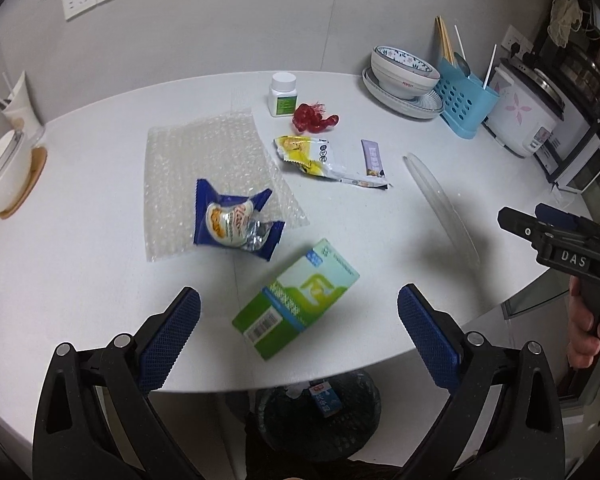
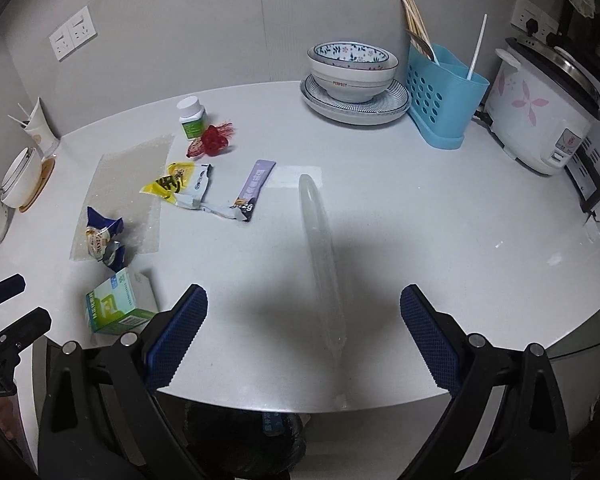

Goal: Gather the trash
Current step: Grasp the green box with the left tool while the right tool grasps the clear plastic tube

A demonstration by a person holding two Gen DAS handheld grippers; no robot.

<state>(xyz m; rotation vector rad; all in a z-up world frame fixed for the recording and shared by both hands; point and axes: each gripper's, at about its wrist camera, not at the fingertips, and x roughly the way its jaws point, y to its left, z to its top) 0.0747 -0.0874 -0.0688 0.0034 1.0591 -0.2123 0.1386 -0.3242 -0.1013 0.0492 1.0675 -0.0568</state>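
Note:
My left gripper [image 1: 299, 299] is open just above the white table [image 1: 100, 240], its blue pads either side of a green and white box [image 1: 296, 300] near the front edge. Behind the box lie a blue snack wrapper [image 1: 236, 220] on bubble wrap [image 1: 204, 152], a yellow wrapper [image 1: 308, 154], a purple sachet [image 1: 374, 162] and a red plastic scrap [image 1: 312, 117]. My right gripper [image 2: 304, 296] is open over a long clear plastic sleeve [image 2: 320, 248]. A black mesh bin [image 1: 320, 412] holding a small carton stands under the table edge.
A white pill bottle [image 2: 192, 116] stands near the red scrap. Stacked bowls on a plate [image 2: 352, 76], a blue utensil holder [image 2: 444, 96] and a rice cooker [image 2: 540, 108] line the back right. A white cup on a wooden coaster [image 1: 4, 172] sits at the left.

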